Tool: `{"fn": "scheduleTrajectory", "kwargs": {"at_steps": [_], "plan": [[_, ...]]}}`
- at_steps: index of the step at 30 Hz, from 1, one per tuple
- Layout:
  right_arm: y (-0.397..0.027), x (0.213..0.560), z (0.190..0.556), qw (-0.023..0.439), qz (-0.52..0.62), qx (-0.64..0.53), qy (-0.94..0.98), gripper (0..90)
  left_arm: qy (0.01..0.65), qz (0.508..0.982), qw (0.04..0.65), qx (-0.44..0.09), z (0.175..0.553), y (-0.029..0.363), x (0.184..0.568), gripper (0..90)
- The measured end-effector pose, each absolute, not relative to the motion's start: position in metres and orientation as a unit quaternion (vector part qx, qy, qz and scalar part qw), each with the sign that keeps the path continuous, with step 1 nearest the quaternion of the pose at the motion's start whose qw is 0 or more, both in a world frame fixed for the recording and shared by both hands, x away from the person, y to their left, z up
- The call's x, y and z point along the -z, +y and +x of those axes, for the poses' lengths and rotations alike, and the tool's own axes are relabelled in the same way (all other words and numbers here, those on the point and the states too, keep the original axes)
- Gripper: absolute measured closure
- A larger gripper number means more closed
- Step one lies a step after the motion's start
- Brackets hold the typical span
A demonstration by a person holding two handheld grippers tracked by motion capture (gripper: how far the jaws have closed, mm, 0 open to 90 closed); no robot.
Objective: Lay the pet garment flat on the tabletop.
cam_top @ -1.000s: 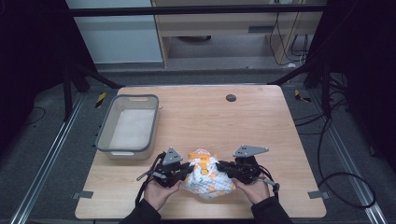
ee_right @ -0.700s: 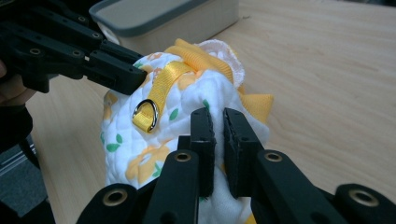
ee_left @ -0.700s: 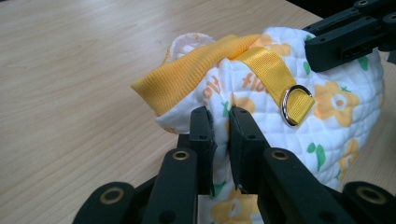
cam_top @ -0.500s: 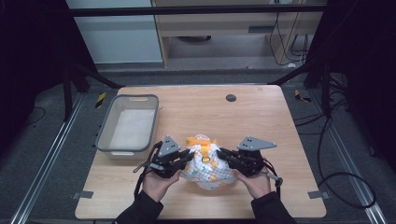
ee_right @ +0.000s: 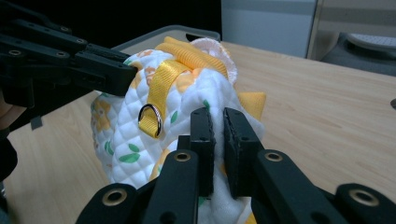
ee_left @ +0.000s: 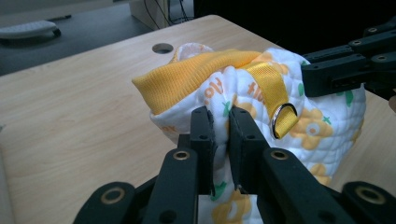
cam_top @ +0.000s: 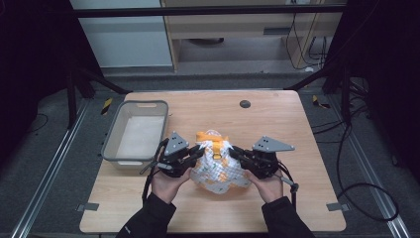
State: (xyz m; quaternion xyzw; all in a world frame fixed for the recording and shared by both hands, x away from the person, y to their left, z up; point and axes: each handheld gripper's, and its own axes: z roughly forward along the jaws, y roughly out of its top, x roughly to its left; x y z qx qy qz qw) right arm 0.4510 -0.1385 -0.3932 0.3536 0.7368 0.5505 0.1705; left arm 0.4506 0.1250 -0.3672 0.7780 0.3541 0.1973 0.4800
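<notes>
Bin: a grey plastic bin [cam_top: 133, 135] sits on the left part of the wooden table [cam_top: 277, 124], just beside the left hand, with a pale inside.
Left hand: it [cam_top: 169, 178] comes in from the bottom edge in a dark sleeve and holds the left gripper [cam_top: 196, 151], which points right.
Left gripper jaws: in the left gripper view they stand nearly together, clamped on a fold of the white quilted cloth [ee_left: 227, 140].
Bundle: a white quilted cloth bundle [cam_top: 218, 166] with orange and green flower print lies at the near middle of the table, between the two grippers.
Trim: an orange ribbed band [ee_left: 191, 77] runs across its top; a yellow strap [ee_right: 161, 88] hangs down carrying a metal ring [ee_right: 150, 119].
Right gripper: it [cam_top: 236, 153] points left, and in its own view the jaws pinch the cloth's edge [ee_right: 217, 135].
Right hand: it [cam_top: 270, 184] rests near the front edge.
Hole: a dark round hole [cam_top: 244, 104] lies at the table's far side, well apart from the bundle.
Surroundings: cables [cam_top: 346, 163] trail on the floor at the right.
</notes>
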Motion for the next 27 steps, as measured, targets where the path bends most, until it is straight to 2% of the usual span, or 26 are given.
{"fn": "scheduleTrajectory", "kwargs": {"at_steps": [7,12,13,15,16,17,19,22,27], "plan": [[-0.136,0.385,0.469,0.196,0.368,-0.566,0.712,82.5,0.368,0.760,0.488,-0.221,0.473,0.118,0.357,80.6],[-0.131,0.386,0.500,0.230,0.398,-0.557,0.692,82.3,0.391,0.745,0.484,-0.242,0.508,0.105,0.357,80.5],[-0.130,0.388,0.513,0.246,0.412,-0.553,0.681,81.4,0.406,0.731,0.486,-0.255,0.527,0.100,0.359,79.3],[-0.129,0.389,0.520,0.263,0.421,-0.546,0.675,79.5,0.415,0.723,0.492,-0.251,0.537,0.098,0.360,76.7],[-0.128,0.390,0.528,0.285,0.428,-0.531,0.674,76.3,0.423,0.716,0.493,-0.256,0.546,0.096,0.362,71.0],[-0.128,0.393,0.542,0.312,0.450,-0.495,0.675,70.1,0.448,0.702,0.494,-0.248,0.558,0.099,0.365,55.4],[-0.131,0.394,0.546,0.312,0.462,-0.485,0.674,66.8,0.458,0.697,0.499,-0.236,0.561,0.104,0.366,46.8],[-0.149,0.390,0.546,0.326,0.470,-0.481,0.665,60.2,0.456,0.695,0.498,-0.245,0.552,0.121,0.367,42.5],[-0.169,0.382,0.528,0.319,0.456,-0.478,0.679,57.0,0.448,0.705,0.491,-0.248,0.537,0.140,0.366,40.2]]}}
